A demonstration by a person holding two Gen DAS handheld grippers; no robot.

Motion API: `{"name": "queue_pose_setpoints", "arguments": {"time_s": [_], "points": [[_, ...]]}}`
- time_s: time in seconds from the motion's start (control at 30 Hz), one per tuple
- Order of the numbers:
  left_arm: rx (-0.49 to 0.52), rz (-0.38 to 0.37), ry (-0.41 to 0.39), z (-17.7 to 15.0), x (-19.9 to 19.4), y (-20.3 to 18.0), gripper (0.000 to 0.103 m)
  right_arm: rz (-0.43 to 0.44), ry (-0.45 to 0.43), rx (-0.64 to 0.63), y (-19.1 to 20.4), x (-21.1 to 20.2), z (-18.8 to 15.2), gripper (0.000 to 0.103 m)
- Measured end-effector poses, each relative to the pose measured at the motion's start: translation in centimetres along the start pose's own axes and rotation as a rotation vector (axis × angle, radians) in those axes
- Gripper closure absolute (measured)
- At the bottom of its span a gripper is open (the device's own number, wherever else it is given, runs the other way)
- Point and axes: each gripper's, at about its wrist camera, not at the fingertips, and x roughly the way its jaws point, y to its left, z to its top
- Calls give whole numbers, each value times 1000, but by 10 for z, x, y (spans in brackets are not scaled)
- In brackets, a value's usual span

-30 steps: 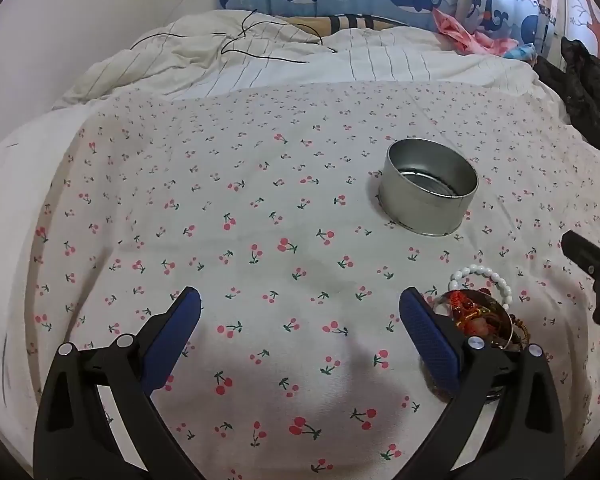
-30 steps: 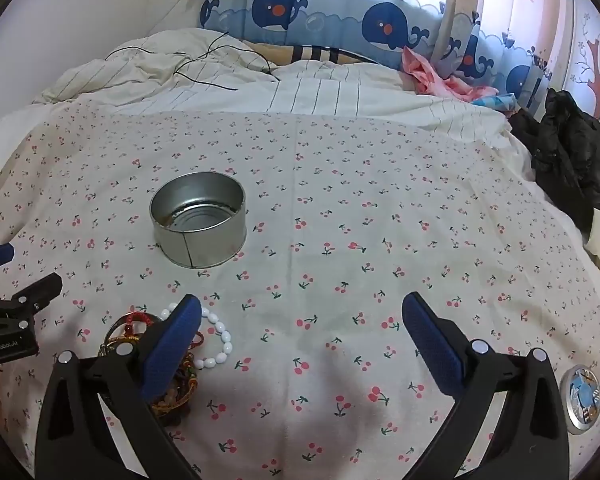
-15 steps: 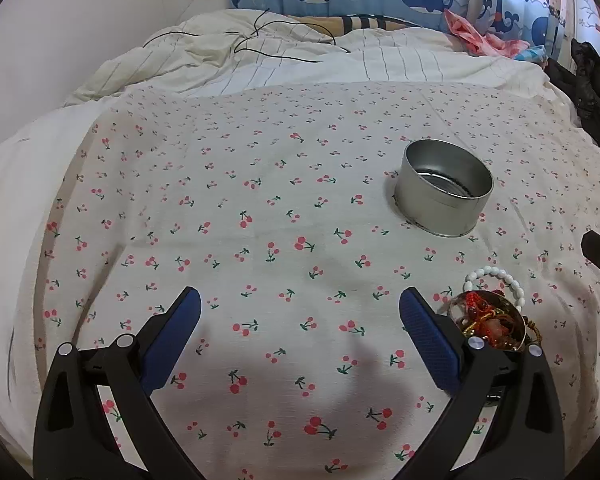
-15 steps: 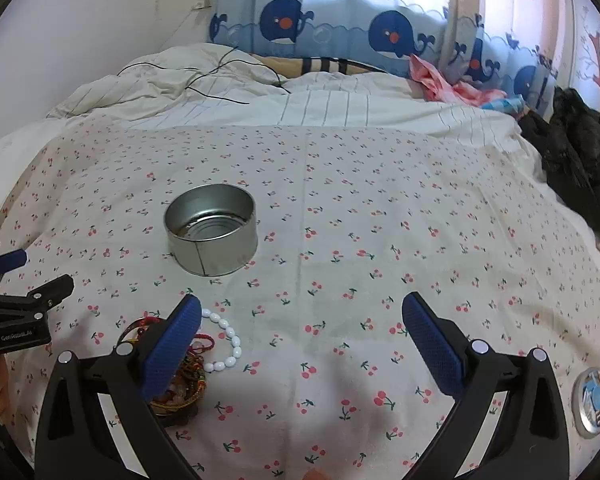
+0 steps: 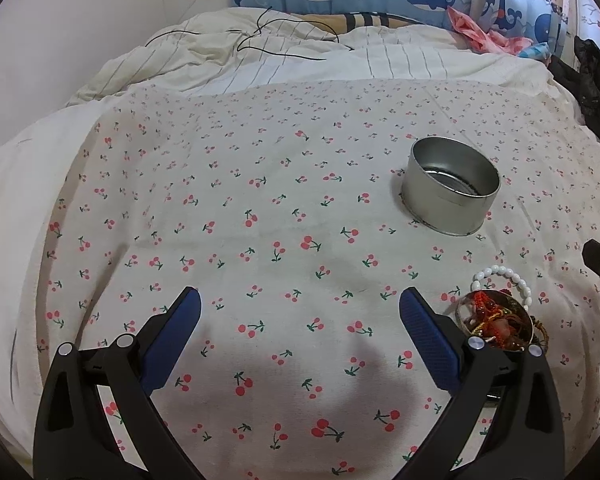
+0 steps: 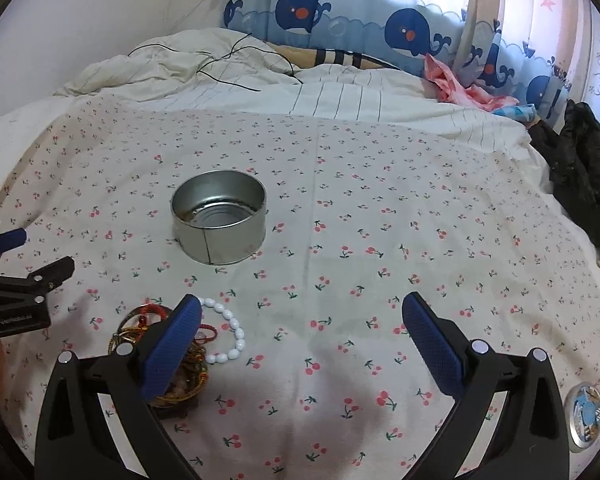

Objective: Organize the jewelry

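Jewelry pile [image 5: 498, 322], a tangle of red-and-gold cord bangles ringed by a white bead bracelet [image 6: 230, 334], lies on the cherry-print bedsheet [image 5: 260, 208] just in front of the round silver metal tin [image 6: 219, 222], which stands open and empty. Left gripper [image 5: 300, 332] and right gripper [image 6: 300, 334] are both spread wide, grasping nothing. Recommended procedure: pinch one strand only, lift clear of the tangle, then release directly above the tin.

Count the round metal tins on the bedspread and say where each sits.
2. An open silver tin stands mid-bedspread, beyond the jewelry pile. A small flat tin lies at the near right edge. Others could be outside view.
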Motion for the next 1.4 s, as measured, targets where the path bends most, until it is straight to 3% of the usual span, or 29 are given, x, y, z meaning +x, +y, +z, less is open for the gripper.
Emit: {"name": "queue_pose_setpoints", "arguments": {"time_s": [0.27, 0.33, 0.4, 0.43, 0.5, 0.63, 0.73, 0.97, 1.13, 1.4], "points": [[-21, -17, 1, 2, 4, 2, 7, 37, -78, 56, -10, -9, 5, 6], [-26, -25, 3, 3, 5, 2, 7, 68, -131, 82, -13, -17, 7, 6], [-28, -29, -4, 4, 5, 1, 7, 151, -174, 156, -21, -22, 8, 6], [-27, -30, -8, 5, 4, 0, 7, 187, -152, 189, -25, -18, 9, 6], [-18, -31, -18, 6, 2, -3, 7, 170, -116, 154, -22, -15, 11, 6], [3, -24, -22, 6, 1, -8, 7, 14, -112, 21, -6, -22, 15, 6], [-7, -32, -20, 6, 1, -6, 7, 101, -47, 35, -8, -14, 13, 6], [-27, -42, -9, 6, 0, -1, 7, 129, 7, -50, 8, -6, 1, 6], [-14, -36, 4, 3, 0, -3, 7, 200, 72, -40, 10, 3, -7, 6], [39, 6, 27, -4, 3, -10, 7, 264, 102, -62, 20, 4, -14, 6]]}}
